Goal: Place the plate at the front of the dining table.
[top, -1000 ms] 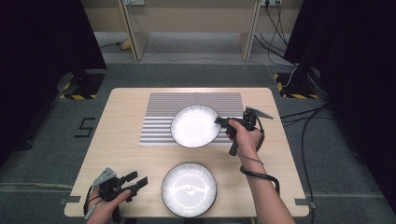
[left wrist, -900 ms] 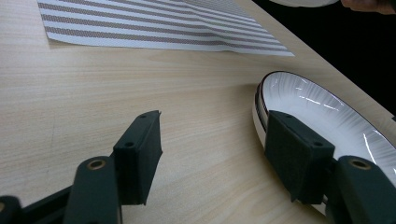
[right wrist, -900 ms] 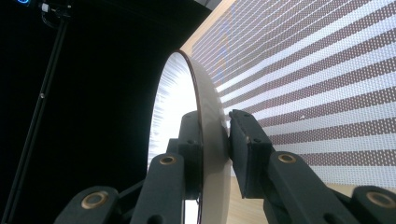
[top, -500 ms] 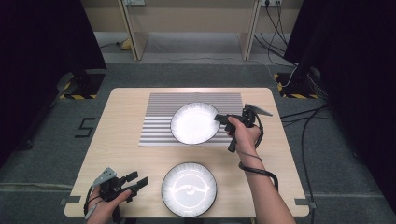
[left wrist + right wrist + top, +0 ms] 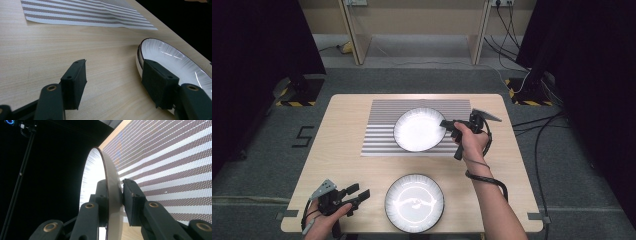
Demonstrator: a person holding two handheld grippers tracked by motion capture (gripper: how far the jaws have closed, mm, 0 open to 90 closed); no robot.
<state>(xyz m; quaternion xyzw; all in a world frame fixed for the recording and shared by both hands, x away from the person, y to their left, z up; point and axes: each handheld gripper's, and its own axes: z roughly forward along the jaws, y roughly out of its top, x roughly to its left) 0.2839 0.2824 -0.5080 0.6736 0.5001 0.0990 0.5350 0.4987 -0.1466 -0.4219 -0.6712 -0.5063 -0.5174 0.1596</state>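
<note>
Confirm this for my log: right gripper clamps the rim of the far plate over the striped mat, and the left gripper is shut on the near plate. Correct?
Not quite. The left gripper is open, its jaws apart beside the near plate, as the left gripper view shows. The right gripper does clamp the far plate over the striped mat.

Looking along my right claw (image 5: 113,192), I see its two black jaws closed on the rim of a white plate (image 5: 96,173), one jaw on each face. The plate stands edge-on to me, running up from between the jaws, with its thin dark rim line curving over the top. Its ribbed white inner face is on the left, its plain underside on the right. Behind the plate, on the right, lies the striped mat (image 5: 170,162) with brown and white bands. A strip of pale wooden bench (image 5: 113,135) shows at the mat's far edge. Left of the plate all is dark.
</note>
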